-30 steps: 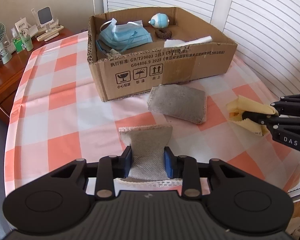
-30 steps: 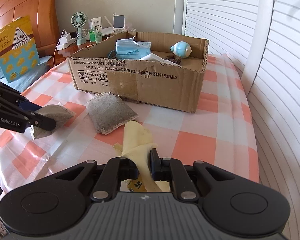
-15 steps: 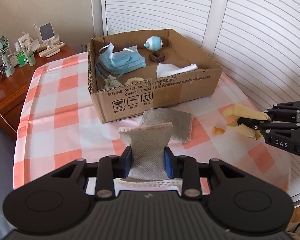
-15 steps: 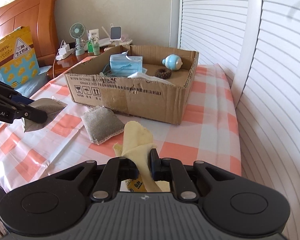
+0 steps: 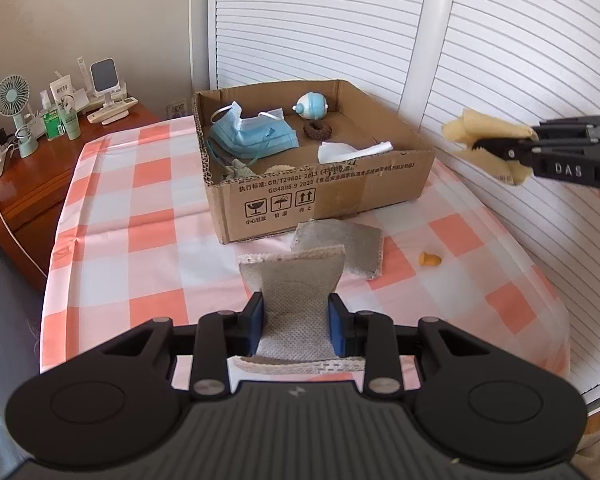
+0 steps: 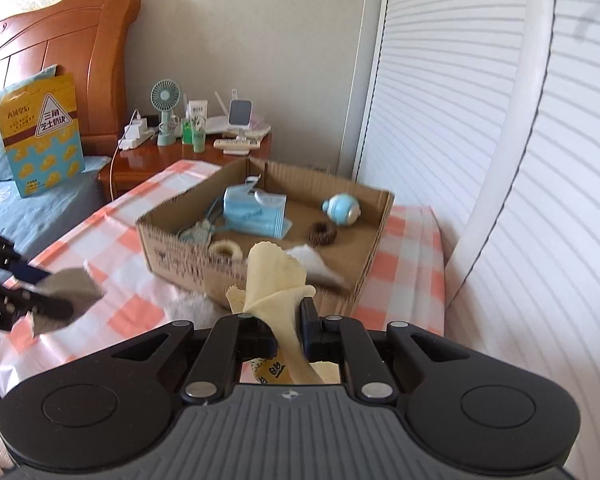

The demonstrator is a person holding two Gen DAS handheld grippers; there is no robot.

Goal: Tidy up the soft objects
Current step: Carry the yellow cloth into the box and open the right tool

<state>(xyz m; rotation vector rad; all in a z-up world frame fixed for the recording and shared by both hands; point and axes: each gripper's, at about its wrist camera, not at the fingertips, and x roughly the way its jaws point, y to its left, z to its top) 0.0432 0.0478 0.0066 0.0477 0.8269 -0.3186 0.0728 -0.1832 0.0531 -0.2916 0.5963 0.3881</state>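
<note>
Left gripper (image 5: pixel 295 314) clamps a grey pad (image 5: pixel 294 294) — right gripper (image 6: pixel 287 326) pinches a yellow cloth (image 6: pixel 274 280), both above the checked tablecloth (image 5: pixel 140 216).

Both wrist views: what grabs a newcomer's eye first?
The two loaded grippers: the left gripper pinches a grey pad in the foreground, the right gripper clamps a yellow cloth raised above the checked tablecloth. Behind them sits the open cardboard box holding blue face masks.

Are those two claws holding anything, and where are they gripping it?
Left gripper pinches a grey pad near its lower edge; right gripper pinches a yellow cloth around its bunched middle.
</note>
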